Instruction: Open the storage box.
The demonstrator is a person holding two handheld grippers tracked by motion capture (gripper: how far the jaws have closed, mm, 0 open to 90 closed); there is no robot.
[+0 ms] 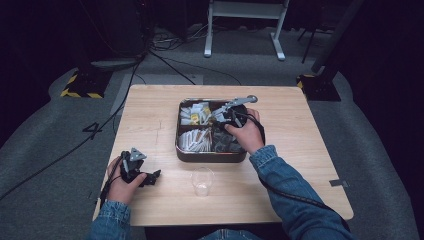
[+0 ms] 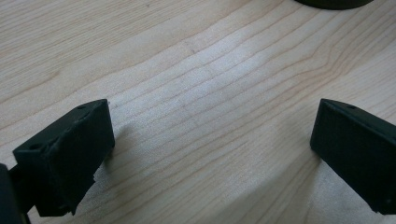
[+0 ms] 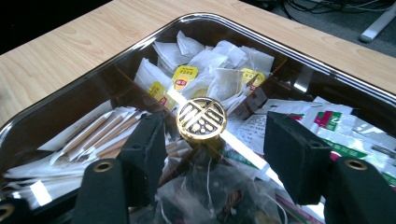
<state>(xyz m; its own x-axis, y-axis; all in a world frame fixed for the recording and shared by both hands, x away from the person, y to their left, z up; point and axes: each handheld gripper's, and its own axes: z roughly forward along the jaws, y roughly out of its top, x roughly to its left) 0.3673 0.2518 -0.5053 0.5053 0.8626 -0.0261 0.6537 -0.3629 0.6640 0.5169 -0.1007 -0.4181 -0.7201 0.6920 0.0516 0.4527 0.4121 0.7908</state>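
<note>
On the light wooden table [image 1: 150, 110] sits one dark, square tin [image 1: 210, 156] with rounded corners, parted into four compartments around a single brass knob [image 3: 201, 118] at its middle. Seen from the high view, the far left compartment holds a heap of white tea bags [image 3: 205, 63] with yellow tags, too jumbled to count; the near left one holds a row of paper-wrapped sticks [image 3: 100, 133], at least four of them side by side; the two compartments on the right hold printed sachets [image 3: 345, 126] in white, green and red, their number not clear. The right gripper [image 3: 212, 142] hangs over the centre of the tin, its two black jaws standing apart on either side of the knob, one to each side, with a gap showing between each pad and the brass; no pad presses on it. In the high view the right hand [image 1: 245, 135] reaches in from the near right, its denim sleeve across the table edge. One clear plastic cup [image 1: 202, 181] stands upright just in front of the tin, between the two hands and apart from both. The left gripper [image 2: 210, 154] rests low at the near left of the table, held in the left hand [image 1: 122, 185]; its two jaws are spread wide with bare wood between them and nothing in their grasp.
</note>
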